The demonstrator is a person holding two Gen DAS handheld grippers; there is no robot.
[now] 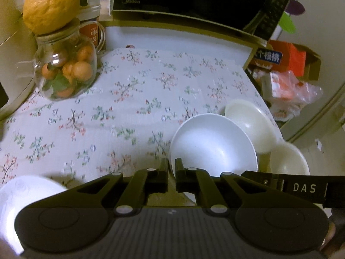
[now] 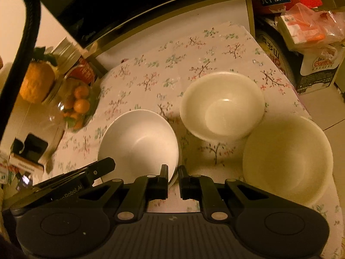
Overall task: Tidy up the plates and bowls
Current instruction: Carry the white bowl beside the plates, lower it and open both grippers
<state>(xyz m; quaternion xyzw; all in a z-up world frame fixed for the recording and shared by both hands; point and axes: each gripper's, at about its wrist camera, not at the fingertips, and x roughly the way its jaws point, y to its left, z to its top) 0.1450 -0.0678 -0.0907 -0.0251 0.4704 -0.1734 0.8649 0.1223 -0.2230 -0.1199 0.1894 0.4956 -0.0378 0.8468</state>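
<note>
1. White bowl: near edge of the floral tablecloth, its rim clamped between both grippers' jaws.
2. Left gripper: jaws pinched together on the white bowl's rim.
3. Right gripper: likewise clamped on the rim.
4. Cream bowl: just beside, right.
5. Larger cream bowl: at table corner, touching the former.
6. Glass jar of small oranges: far left.
7. Microwave: behind.

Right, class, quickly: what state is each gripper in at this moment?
Left gripper: closed on the rim of the white bowl.
Right gripper: closed on the same white bowl's rim, from the other side.
</note>
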